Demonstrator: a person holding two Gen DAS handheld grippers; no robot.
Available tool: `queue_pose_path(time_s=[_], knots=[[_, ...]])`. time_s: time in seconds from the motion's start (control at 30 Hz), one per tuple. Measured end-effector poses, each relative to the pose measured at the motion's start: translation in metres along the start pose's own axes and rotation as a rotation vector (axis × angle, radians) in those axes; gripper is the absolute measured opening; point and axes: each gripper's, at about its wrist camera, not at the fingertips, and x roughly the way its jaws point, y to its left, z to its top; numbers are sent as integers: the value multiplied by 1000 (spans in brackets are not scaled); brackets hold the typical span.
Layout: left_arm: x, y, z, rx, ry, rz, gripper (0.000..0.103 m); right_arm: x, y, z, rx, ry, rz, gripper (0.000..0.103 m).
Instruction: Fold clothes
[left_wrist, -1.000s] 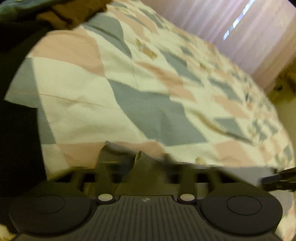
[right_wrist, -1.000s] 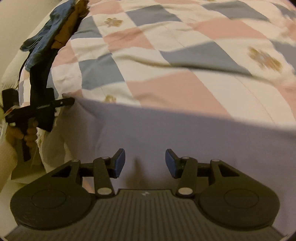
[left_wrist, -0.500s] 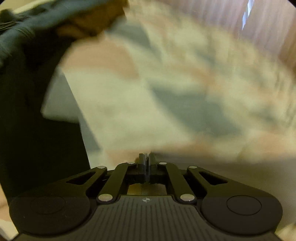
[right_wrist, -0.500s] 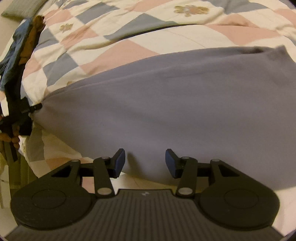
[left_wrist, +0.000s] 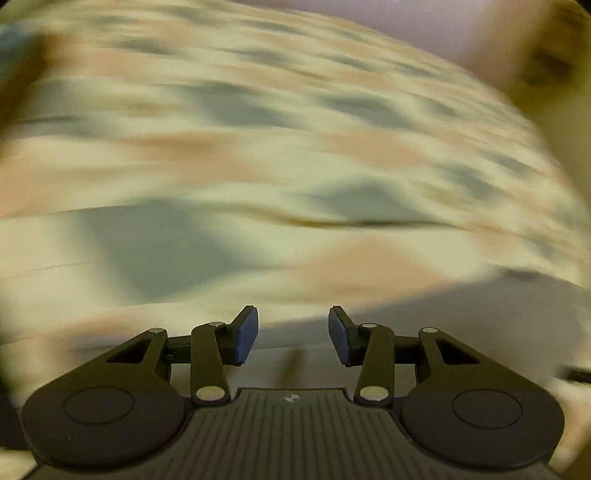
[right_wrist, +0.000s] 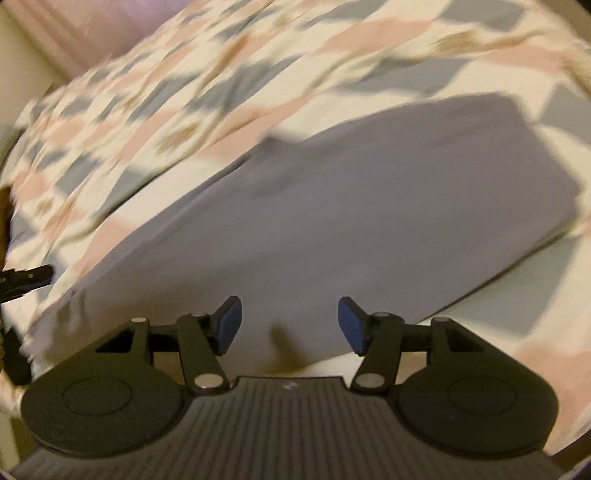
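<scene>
Left gripper (left_wrist: 293, 334) is opening, nothing between its pads. The grey garment (right_wrist: 369, 221) lies flat on the checked bed (right_wrist: 184, 92), under both grippers. Right gripper (right_wrist: 288, 325) is opening too, empty. The cloth looks soft, light and limp; corners or hem edges seem best to pinch. No writing is legible.

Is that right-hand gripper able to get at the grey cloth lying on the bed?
Probably yes: the right gripper hangs just over the grey cloth, jaws opening, with nothing between them or in the way.
</scene>
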Motion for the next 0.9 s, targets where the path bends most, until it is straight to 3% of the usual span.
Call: queue_pose_path(time_s=[0.07,0.17,0.27,0.4,0.47,0.5,0.57,0.63,0.73,0.8,0.9], knots=[[50,-59,11,65,60,-203,49,-7,-31,11,17,-46,-34,55],[111,-133,30,177,109,-337,51,-18,-79,30,58,-107,-70,59],[157,-176,48,209,152,-391,60,-28,-120,42,83,-154,-76,64],[192,-199,55,223,226,-414,68,-33,-176,52,151,-187,-124,64],[203,-205,55,229,263,-432,58,-38,-211,49,287,-213,-121,64],[207,-208,54,241,274,-433,32,-39,-228,46,358,-224,-113,64],[216,-217,54,276,289,-427,7,-35,-258,37,522,-235,-54,64],[218,-224,54,321,292,-419,6,-29,-279,28,642,-249,25,59],[222,-225,57,334,303,-409,8,-2,-291,31,702,-254,102,54],[222,-224,59,338,310,-402,9,18,-291,37,719,-224,106,10],[219,-229,63,376,318,-385,8,8,-272,42,635,-276,38,10]])
